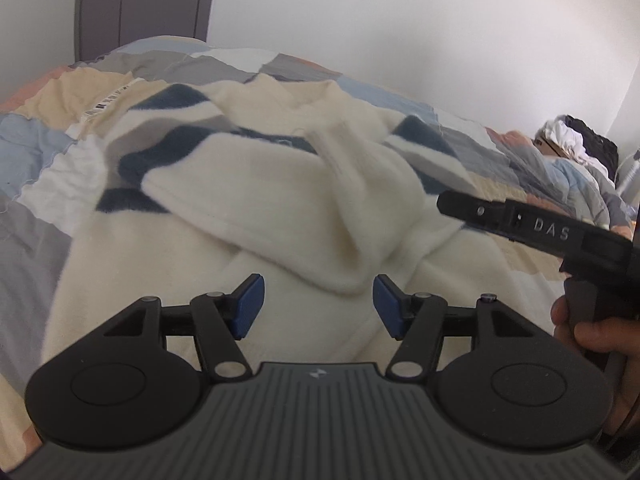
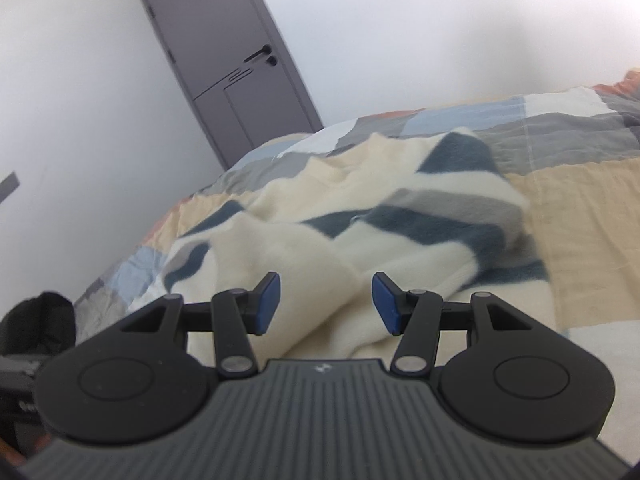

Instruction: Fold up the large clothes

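Sweater (image 1: 256,200) blurred, L gripper (image 1: 318,306) body hides its near edge.

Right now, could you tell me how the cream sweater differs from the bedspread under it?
The sweater is fuzzy cream with dark blue and grey stripes; the bedspread is smooth patchwork in peach, blue, grey and white. The sweater lies rumpled in folds; the bedspread lies mostly flat. Both are fabric on the bed.

Fuzzy cream fleece garment (image 1: 248,184) with navy stripes; thin patchwork cotton bedcover (image 1: 36,144); matt black plastic tongs (image 1: 318,306), blue rubbery pads (image 1: 251,304).
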The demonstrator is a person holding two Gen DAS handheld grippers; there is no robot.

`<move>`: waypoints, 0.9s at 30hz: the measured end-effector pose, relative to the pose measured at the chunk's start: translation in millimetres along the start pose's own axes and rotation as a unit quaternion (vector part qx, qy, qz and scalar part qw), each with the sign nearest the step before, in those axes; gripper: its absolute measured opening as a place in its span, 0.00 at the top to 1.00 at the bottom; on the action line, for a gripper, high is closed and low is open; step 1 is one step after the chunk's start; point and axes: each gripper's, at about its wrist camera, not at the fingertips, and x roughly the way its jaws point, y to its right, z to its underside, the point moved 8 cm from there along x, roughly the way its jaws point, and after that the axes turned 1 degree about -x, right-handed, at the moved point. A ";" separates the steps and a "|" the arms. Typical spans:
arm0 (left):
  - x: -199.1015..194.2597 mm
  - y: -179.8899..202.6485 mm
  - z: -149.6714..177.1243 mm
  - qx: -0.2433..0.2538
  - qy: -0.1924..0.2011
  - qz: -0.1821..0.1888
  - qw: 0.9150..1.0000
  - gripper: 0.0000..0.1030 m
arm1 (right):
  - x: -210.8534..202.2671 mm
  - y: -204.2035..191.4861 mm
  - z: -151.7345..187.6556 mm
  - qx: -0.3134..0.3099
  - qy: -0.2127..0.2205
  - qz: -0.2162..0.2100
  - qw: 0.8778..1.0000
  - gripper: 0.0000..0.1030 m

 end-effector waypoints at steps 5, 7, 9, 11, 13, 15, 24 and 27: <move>6.0 -1.2 -0.9 0.008 0.001 -0.001 1.000 0.36 | 6.1 -24.8 -0.1 -0.032 -0.002 -0.017 0.999 0.47; 6.8 -3.1 -3.6 0.017 0.006 -0.005 1.000 0.36 | 6.0 -34.4 -3.6 -0.051 0.005 -0.026 0.998 0.47; 6.7 -9.0 -6.4 0.012 0.010 -0.006 1.000 0.36 | 5.7 -40.8 -9.4 -0.074 0.019 -0.034 0.996 0.47; 7.9 -15.6 -8.2 0.001 0.010 -0.006 1.000 0.36 | 7.7 -41.9 -12.9 -0.085 0.026 -0.039 0.995 0.47; 9.0 -20.1 -9.5 -0.006 0.011 -0.001 1.000 0.36 | 14.1 -40.1 -14.7 -0.076 0.022 -0.042 0.996 0.47; 10.1 -23.8 -10.4 -0.006 0.012 -0.003 1.000 0.36 | 21.3 -41.6 -17.0 -0.059 0.015 -0.051 0.997 0.47; 12.5 -46.8 -12.7 -0.022 0.023 0.002 1.000 0.36 | 44.8 -77.5 -28.1 -0.109 0.037 -0.058 0.992 0.19; 11.7 -61.2 -14.7 -0.057 0.020 0.015 0.998 0.36 | 59.9 -78.4 -22.9 -0.107 0.014 -0.055 0.993 0.20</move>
